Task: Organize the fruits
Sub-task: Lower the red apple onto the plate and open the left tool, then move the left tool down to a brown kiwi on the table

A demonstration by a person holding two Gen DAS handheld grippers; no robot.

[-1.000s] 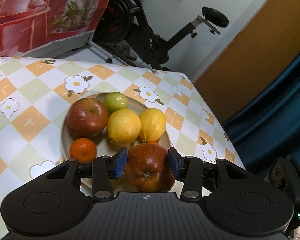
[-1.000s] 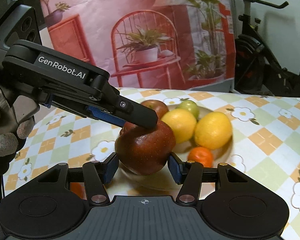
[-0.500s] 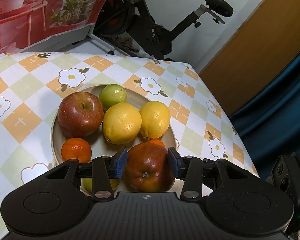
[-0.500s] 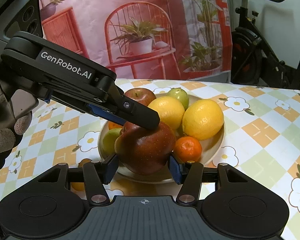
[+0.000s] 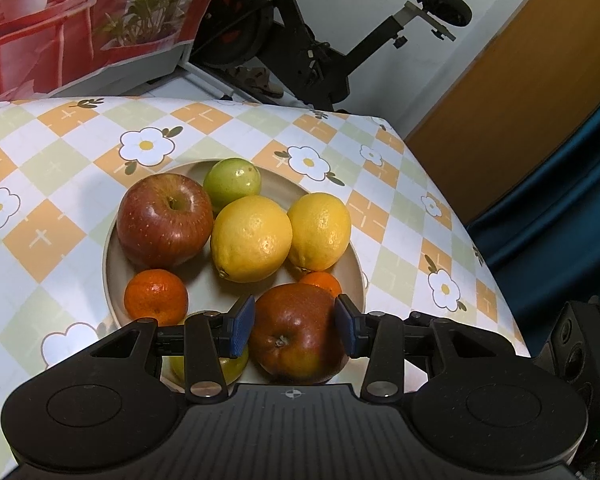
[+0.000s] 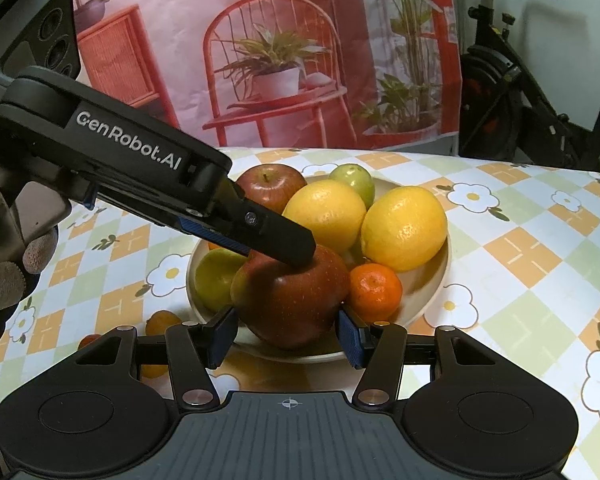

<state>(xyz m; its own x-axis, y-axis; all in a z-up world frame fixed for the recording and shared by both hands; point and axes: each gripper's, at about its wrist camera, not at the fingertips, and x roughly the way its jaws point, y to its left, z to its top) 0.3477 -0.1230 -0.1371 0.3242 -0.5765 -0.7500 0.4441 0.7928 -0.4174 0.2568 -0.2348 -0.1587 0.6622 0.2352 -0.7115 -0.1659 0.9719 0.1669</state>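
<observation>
Left gripper (image 5: 296, 320) and right gripper (image 6: 288, 334), both angled down: each pair of jaws is part-closed with its pads against opposite flanks of the dark apple (image 5: 300, 340), so the fruit looks gripped from two sides at once. In the right wrist view one left finger (image 6: 280, 240) crosses the apple's top. The apple sits low over the plate (image 5: 356, 264) at its 6 o'clock edge. Around it lie a mandarin (image 5: 156, 296) at 8 o'clock, two lemons (image 5: 252, 238) at centre and 2 o'clock, and a second apple (image 5: 164, 220) at 10 o'clock. A small fruit (image 6: 162, 320) remains on the bench (image 5: 60, 152). Advice: settle the apple inside the rim, ease one grip off first, and avoid nudging the lemons.
</observation>
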